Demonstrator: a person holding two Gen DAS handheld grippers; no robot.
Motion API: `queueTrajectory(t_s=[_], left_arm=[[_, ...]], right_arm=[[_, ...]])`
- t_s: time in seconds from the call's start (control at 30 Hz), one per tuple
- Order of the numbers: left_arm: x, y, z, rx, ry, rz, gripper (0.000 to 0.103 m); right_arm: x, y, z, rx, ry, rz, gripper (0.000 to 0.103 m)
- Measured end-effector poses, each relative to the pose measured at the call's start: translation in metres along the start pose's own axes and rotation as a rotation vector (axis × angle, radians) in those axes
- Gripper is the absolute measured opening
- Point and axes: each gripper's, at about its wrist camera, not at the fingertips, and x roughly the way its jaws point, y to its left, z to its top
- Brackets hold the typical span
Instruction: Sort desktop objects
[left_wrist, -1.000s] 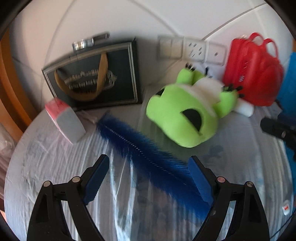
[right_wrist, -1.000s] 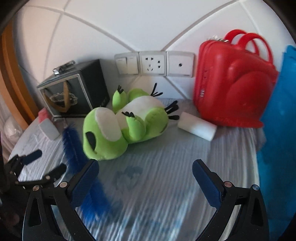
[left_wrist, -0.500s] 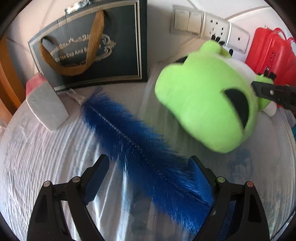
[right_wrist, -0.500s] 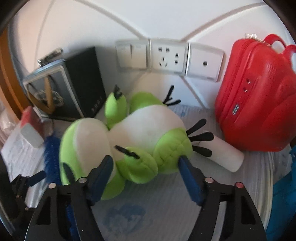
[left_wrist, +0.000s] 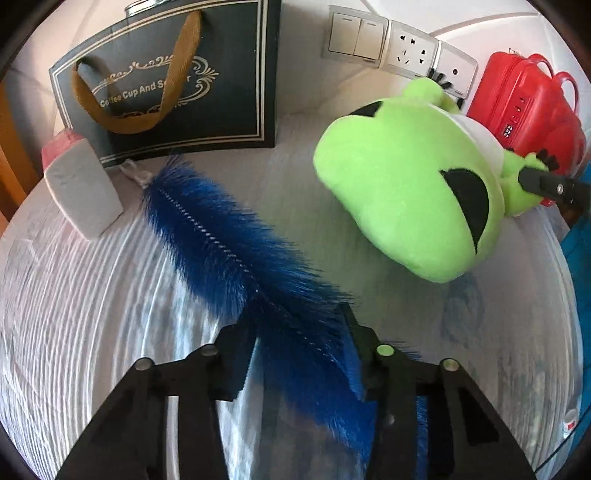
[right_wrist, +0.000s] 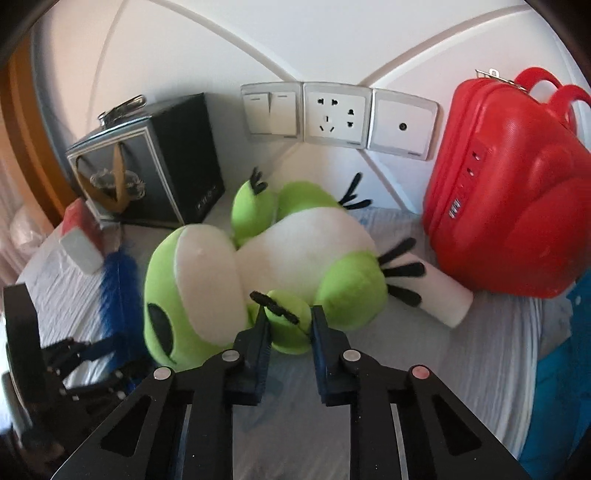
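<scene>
A: Plush frog (right_wrist: 258, 273) lay on its back on the striped counter (right_wrist: 461, 369), between the black gift bag (right_wrist: 155, 158) and the red case (right_wrist: 517, 206). The right gripper (right_wrist: 290, 325), whose jaws had just been closing, pinched one green paw.

B: Risk?

A: A soft paw could slip free on lifting, or the dangling body could knock the white roll (right_wrist: 447, 295) just beside it.

B: The left gripper (left_wrist: 299, 350)?

A: Its jaws had just been closing too, pressing the bristles of the blue brush (left_wrist: 229, 251) lying diagonally. Bristles compress; it could slide out. The grey-and-pink block (left_wrist: 79, 184) stood near its tip.
</scene>
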Motion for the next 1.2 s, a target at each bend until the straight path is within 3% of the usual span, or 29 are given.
queueTrajectory(t_s=[0.07,0.13,0.2,0.23,0.27,0.37,0.43,0.47,0.5,0.63,0.73,0.83,0.93,0.97,1.03,1.07,1.1,1.2], left_arm=[[-0.004,0.002,-0.001,0.002,-0.001,-0.007,0.039],[-0.009,0.005,-0.004,0.009,-0.007,-0.013,0.038],[-0.009,0.004,-0.004,0.013,-0.005,-0.011,0.038],[-0.009,0.001,-0.005,0.012,-0.004,-0.011,0.038],[-0.008,0.003,-0.005,0.012,-0.004,-0.011,0.038],[-0.005,0.003,-0.006,0.013,0.0,-0.008,0.038],[-0.004,0.003,-0.007,0.01,0.002,-0.008,0.038],[-0.005,0.002,-0.007,0.014,0.001,-0.009,0.038],[-0.006,0.001,-0.007,0.018,0.0,-0.015,0.038],[-0.021,0.001,-0.011,0.031,-0.02,-0.057,0.034],[-0.039,-0.001,-0.019,0.054,-0.037,-0.087,0.033],[-0.057,-0.006,-0.033,0.091,-0.03,-0.104,0.031],[-0.059,-0.005,-0.046,0.113,-0.005,-0.112,0.03],[-0.06,-0.006,-0.05,0.122,0.0,-0.107,0.03],[-0.057,-0.005,-0.048,0.128,0.003,-0.102,0.03],[-0.057,-0.005,-0.046,0.127,0.002,-0.105,0.03],[-0.058,-0.005,-0.044,0.126,-0.004,-0.106,0.03],[-0.057,-0.007,-0.041,0.13,-0.006,-0.106,0.03]], right_arm=[[0.005,-0.007,-0.003,0.026,0.011,0.002,0.021],[0.006,-0.014,-0.005,0.057,-0.001,0.006,0.029],[0.01,-0.016,-0.004,0.071,0.009,-0.009,0.058],[0.011,-0.016,-0.004,0.07,-0.003,-0.017,0.086],[0.01,-0.016,-0.003,0.07,-0.029,-0.023,0.09],[0.012,-0.014,0.0,0.068,-0.065,-0.032,0.09],[0.022,-0.012,0.002,0.073,-0.046,-0.046,0.078],[0.029,-0.011,0.001,0.07,-0.015,-0.067,0.053],[0.031,-0.012,0.0,0.066,-0.004,-0.072,0.043],[0.014,-0.023,-0.011,0.133,0.01,0.009,0.028],[-0.017,-0.024,-0.021,0.175,-0.011,0.075,0.006],[-0.048,-0.006,-0.029,0.098,-0.027,0.053,0.002],[-0.056,-0.003,-0.039,0.099,0.007,0.044,0.002],[-0.055,-0.01,-0.041,0.137,0.022,0.043,0.006],[-0.049,-0.023,-0.045,0.217,0.066,0.068,0.034],[-0.048,-0.029,-0.047,0.283,0.062,0.104,0.069],[-0.047,-0.03,-0.049,0.313,0.055,0.123,0.095],[-0.041,-0.012,-0.045,0.294,0.04,0.142,0.098]])
